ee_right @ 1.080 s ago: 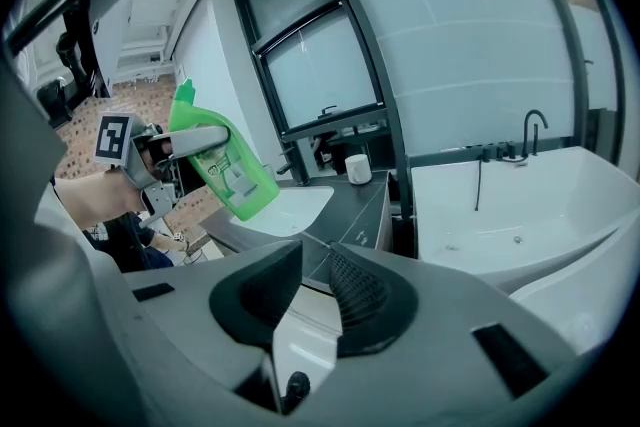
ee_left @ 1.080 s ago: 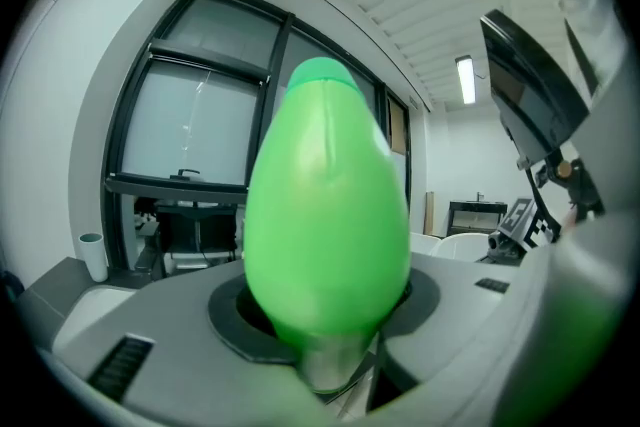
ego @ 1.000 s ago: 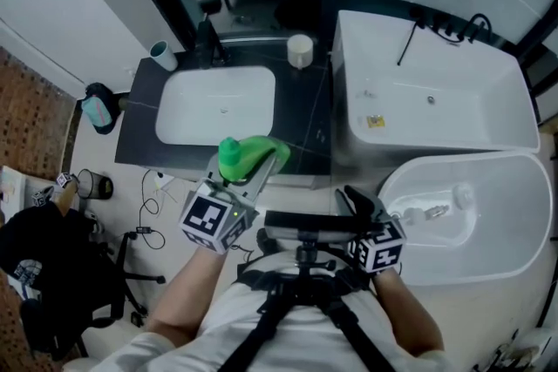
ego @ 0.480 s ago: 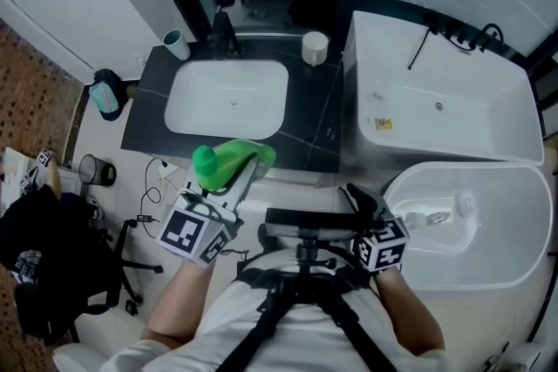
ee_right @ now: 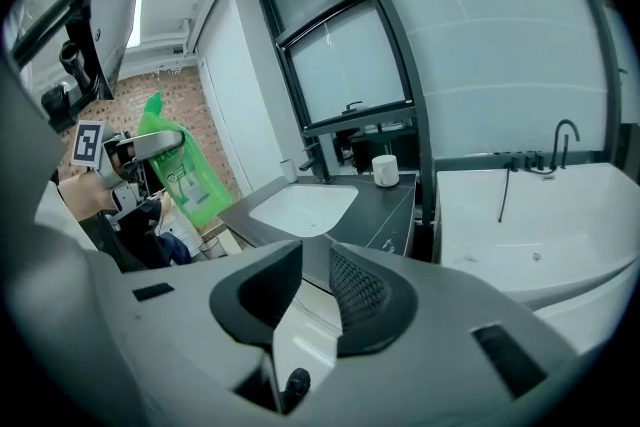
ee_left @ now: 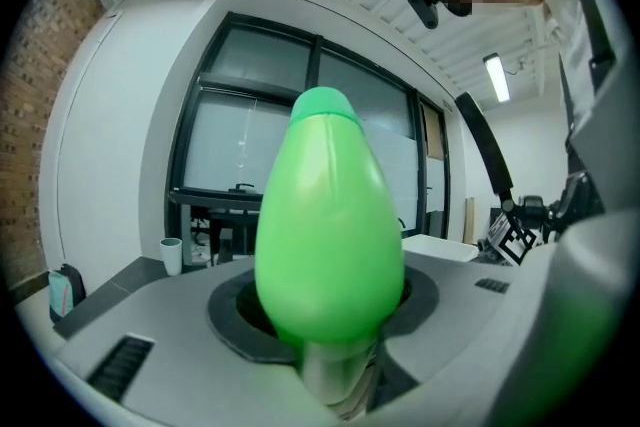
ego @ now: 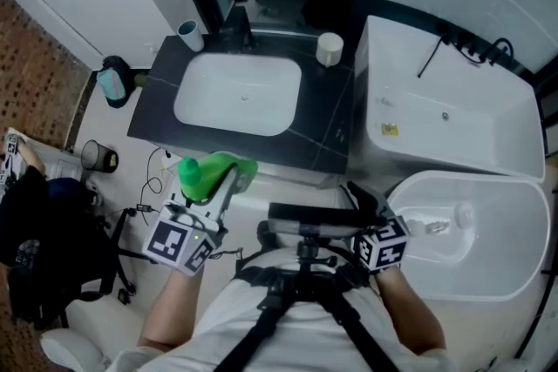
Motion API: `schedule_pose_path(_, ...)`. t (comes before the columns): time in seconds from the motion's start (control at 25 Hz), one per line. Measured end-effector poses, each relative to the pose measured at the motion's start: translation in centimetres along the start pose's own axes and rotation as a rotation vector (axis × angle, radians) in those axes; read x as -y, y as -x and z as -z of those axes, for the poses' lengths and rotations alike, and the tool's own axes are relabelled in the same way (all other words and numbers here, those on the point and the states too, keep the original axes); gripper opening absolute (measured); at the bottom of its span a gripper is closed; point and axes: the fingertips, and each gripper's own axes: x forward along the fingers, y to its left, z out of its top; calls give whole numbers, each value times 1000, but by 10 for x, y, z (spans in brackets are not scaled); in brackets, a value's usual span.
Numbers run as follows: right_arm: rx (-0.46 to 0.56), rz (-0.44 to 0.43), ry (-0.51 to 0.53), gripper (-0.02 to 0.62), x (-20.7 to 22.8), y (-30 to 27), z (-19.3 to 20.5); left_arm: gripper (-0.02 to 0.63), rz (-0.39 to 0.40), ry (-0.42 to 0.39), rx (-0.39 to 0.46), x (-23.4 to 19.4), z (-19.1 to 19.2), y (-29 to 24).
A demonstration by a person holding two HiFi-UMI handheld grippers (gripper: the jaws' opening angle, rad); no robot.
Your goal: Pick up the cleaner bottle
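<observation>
The left gripper (ego: 228, 186) is pinching the green cleaner bottle (ee_left: 328, 235), its long axis standing crosswise to the jaws, cap uppermost. The right gripper (ee_right: 312, 287) is hanging well apart, slightly spread and empty.

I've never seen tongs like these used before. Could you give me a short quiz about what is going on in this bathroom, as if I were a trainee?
1. True or false: the left tongs are shut on the green cleaner bottle.
2. What is between the jaws of the right tongs? A: a cup. B: nothing. C: a towel.
3. Fill in: in the head view, the rectangular bathtub lies to the ____ of the washbasin.

Key: 1 true; 2 B; 3 right.
</observation>
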Motion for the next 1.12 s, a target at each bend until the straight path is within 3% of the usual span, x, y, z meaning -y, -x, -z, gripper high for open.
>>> schedule_pose_path(0.4, 0, -19, 33, 84, -9, -1, -7, 167, -61, 16, -39, -12, 19, 32)
schedule_pose_path(1.12, 22, -5, 44, 84, -9, 7, -13, 169, -51, 58, -134, -2, 67, 38)
